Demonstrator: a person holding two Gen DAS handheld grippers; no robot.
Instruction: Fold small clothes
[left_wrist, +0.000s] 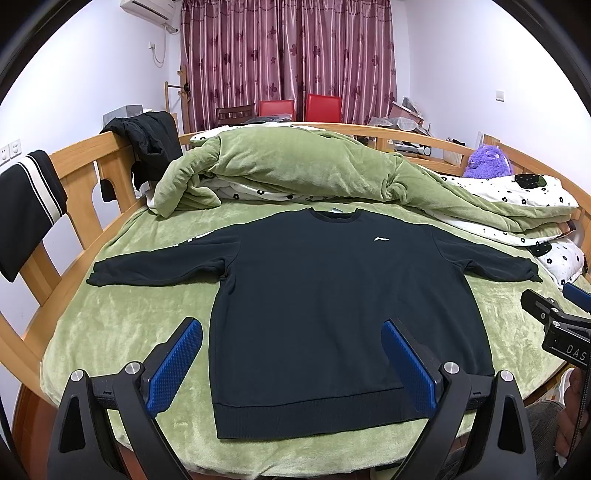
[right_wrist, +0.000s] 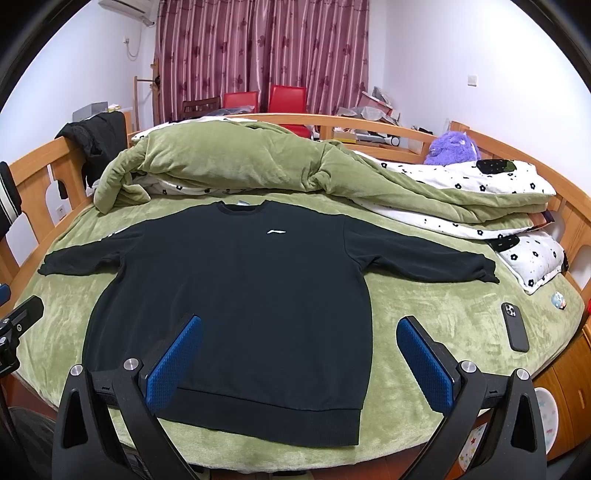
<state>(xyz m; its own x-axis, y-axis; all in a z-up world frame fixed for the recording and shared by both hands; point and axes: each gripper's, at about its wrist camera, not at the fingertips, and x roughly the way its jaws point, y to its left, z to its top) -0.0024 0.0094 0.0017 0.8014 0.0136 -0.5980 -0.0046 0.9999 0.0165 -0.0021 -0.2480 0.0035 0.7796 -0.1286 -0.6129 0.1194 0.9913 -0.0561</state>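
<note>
Left gripper (left_wrist: 291, 328) and right gripper (right_wrist: 299, 326) both spread wide, poised above the near end of a black sweatshirt (left_wrist: 332, 295), gripping nothing.

Laid flat and face up on the green bed cover (left_wrist: 122, 332), hem nearest the cameras, round collar toward the far side, both sleeves stretched straight out to either side, small white logo on the chest. Left blue pads (left_wrist: 173, 365) straddling the garment's left hem corner; right blue pads (right_wrist: 424, 365) straddling its right edge, one over cloth, one over bare cover. Behind the collar, a heaped green quilt (left_wrist: 303, 162) with flower-print lining. Near the right sleeve cuff, a dark phone (right_wrist: 514, 326) flat on the cover. Wooden bed rail (left_wrist: 81, 166) around the mattress, black clothing draped over it.
</note>
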